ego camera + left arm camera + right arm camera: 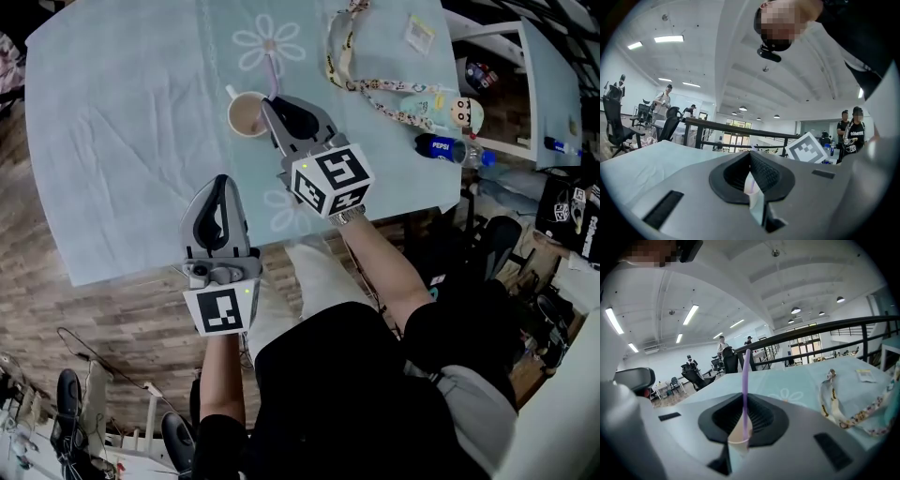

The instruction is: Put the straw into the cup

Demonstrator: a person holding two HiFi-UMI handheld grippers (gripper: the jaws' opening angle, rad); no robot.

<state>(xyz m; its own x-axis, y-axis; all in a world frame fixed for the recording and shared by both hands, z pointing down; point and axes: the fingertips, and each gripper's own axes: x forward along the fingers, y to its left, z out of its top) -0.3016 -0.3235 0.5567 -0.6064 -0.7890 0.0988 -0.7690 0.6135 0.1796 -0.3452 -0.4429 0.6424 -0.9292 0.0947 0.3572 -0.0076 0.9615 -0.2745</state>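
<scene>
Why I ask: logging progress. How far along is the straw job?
Done: the purple plastic straw stands in the white paper cup of brown drink. In hand: the right gripper looks shut on the straw just above the rim. To do: let go and pull away. The left gripper hangs shut, empty.

Head view looks steeply down on the table (112, 141); gripper views skim it, the right toward the cup (246, 115).

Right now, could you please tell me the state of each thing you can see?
cup: upright, brown liquid inside.
straw: standing in the cup, gripped.
right gripper: shut on the straw.
left gripper: shut, empty.
bottle: lying on its side.
</scene>
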